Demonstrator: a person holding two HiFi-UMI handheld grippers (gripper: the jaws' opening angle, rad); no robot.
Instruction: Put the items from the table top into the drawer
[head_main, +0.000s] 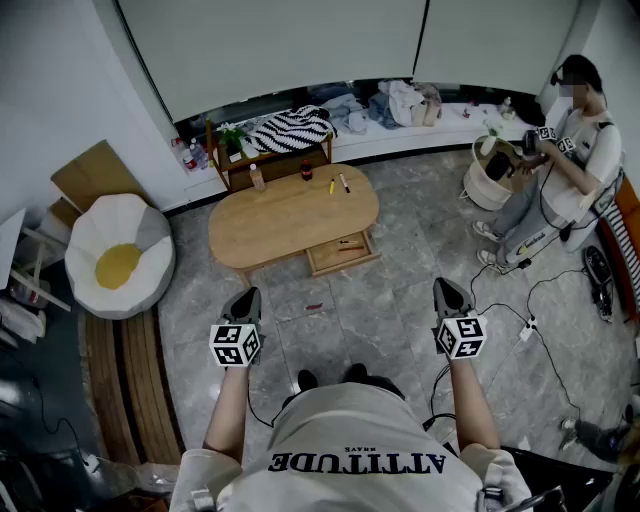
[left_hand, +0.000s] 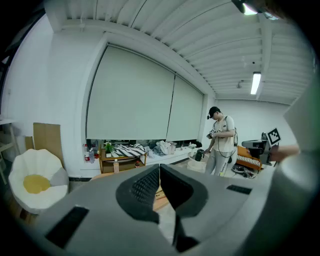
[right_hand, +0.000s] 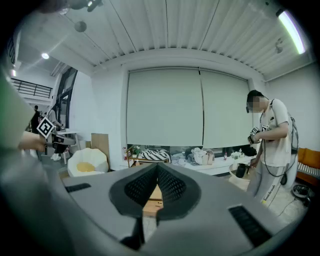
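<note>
Wooden and oval, the desk stands well ahead of both your claws, across bare floor. Your left claw has its jaws pressed together with nothing between them, and your right claw is closed and empty the same way; both tilt a little downward. Along the desk's side farthest from the claws sit a pale bottle, a dark bottle, a yellow pen and a second pen. The drawer stands pulled out on the side nearest the claws, with small things inside that you can't make out
</note>
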